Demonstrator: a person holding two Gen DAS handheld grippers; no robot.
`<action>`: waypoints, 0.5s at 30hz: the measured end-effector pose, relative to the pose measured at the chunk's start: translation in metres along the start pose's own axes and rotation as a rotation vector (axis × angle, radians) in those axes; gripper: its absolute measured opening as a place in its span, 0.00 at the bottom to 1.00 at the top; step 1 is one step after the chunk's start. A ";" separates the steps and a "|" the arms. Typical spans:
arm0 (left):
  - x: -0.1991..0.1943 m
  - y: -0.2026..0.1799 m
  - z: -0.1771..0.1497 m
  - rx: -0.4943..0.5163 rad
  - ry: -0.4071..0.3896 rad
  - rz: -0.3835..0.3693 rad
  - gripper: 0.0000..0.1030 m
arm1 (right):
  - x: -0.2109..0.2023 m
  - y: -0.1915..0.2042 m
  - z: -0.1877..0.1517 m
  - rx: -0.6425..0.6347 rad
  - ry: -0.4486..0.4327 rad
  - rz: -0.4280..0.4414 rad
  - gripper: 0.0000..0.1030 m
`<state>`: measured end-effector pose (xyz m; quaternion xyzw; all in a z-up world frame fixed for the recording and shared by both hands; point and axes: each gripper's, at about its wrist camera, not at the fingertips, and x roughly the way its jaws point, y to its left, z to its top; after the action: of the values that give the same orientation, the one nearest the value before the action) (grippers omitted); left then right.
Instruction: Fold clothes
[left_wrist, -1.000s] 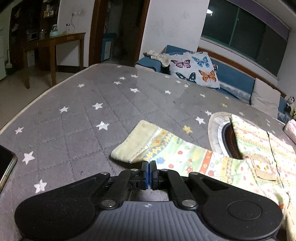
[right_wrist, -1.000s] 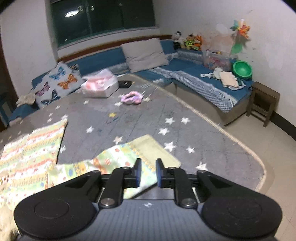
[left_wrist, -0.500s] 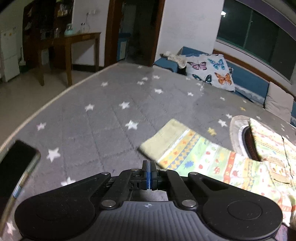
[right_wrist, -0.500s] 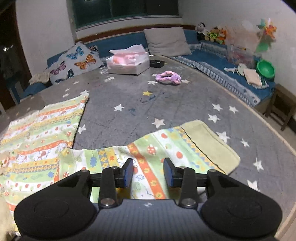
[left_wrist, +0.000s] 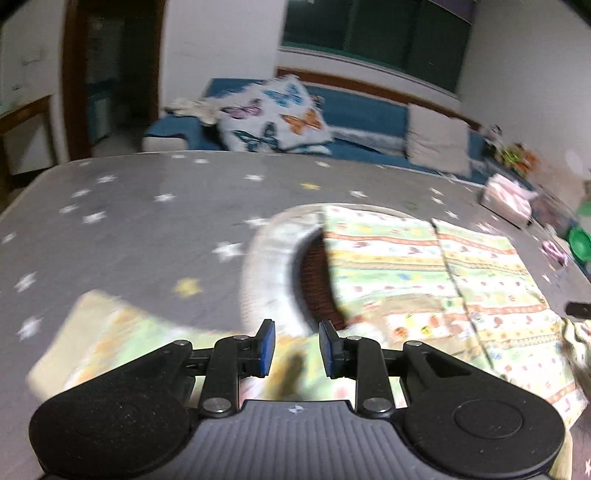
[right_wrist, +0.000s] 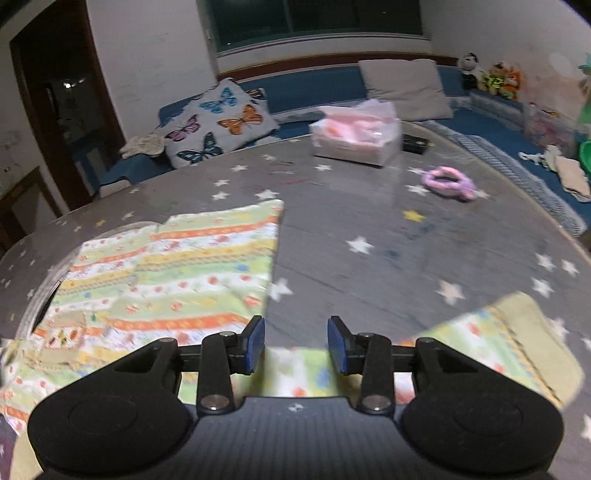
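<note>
A child's striped, patterned jacket (left_wrist: 424, 273) lies flat on the grey star-print mat (left_wrist: 129, 229), its pale collar (left_wrist: 266, 258) toward the left. One sleeve (left_wrist: 110, 339) with a yellow-green cuff stretches left. My left gripper (left_wrist: 293, 347) is open and empty above the sleeve near the collar. In the right wrist view the jacket body (right_wrist: 177, 273) is on the left and the other sleeve (right_wrist: 509, 343) reaches right. My right gripper (right_wrist: 295, 345) is open and empty just above that sleeve.
On the mat (right_wrist: 406, 240) there are a white box with pink contents (right_wrist: 354, 138), a pink ring toy (right_wrist: 448, 182) and a small black object (right_wrist: 415, 143). A blue sofa with a butterfly pillow (right_wrist: 218, 125) runs behind. The mat's edge (right_wrist: 569, 236) curves on the right.
Both grippers have opened, the left from fully shut. The left view has swung right toward the collar and the right view left over its sleeve.
</note>
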<state>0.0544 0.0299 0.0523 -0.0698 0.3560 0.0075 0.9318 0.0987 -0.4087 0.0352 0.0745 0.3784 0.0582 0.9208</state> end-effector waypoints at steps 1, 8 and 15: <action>0.009 -0.007 0.004 0.013 0.007 -0.010 0.28 | 0.005 0.003 0.003 0.003 0.000 0.011 0.37; 0.069 -0.051 0.029 0.092 0.053 -0.060 0.27 | 0.037 0.024 0.015 -0.017 0.026 0.064 0.37; 0.091 -0.056 0.034 0.113 0.043 -0.058 0.13 | 0.057 0.032 0.021 -0.043 0.025 0.045 0.37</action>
<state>0.1485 -0.0242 0.0244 -0.0276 0.3736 -0.0413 0.9262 0.1521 -0.3703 0.0165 0.0622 0.3869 0.0878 0.9158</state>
